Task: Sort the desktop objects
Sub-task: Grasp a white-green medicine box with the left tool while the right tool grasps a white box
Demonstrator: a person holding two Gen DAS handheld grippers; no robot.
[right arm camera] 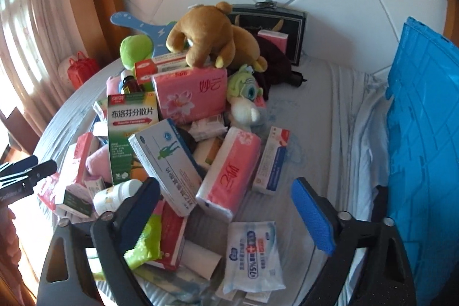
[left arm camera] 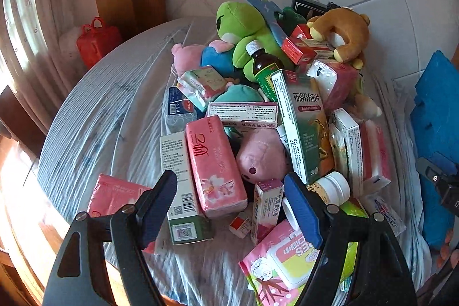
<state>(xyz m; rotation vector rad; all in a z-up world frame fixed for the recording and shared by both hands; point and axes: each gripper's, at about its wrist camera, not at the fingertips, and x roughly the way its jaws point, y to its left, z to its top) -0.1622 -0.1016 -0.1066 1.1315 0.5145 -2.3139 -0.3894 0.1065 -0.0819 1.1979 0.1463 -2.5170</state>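
Heap of cartons, tissue packs and plush toys (right arm camera: 178,111) piled on wrinkled pale blue bedsheet (right arm camera: 330,111); pink floral tissue pack (left arm camera: 213,167) between left gripper (left arm camera: 229,205) jaws, spread, untouched; right gripper (right arm camera: 226,208) likewise released above white wet-wipe pouch (right arm camera: 252,257); blue plastic crate (right arm camera: 424,134) beside

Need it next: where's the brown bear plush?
In the right wrist view, the brown bear plush tops the pile's far end, above the pink tissue pack, before the black case.
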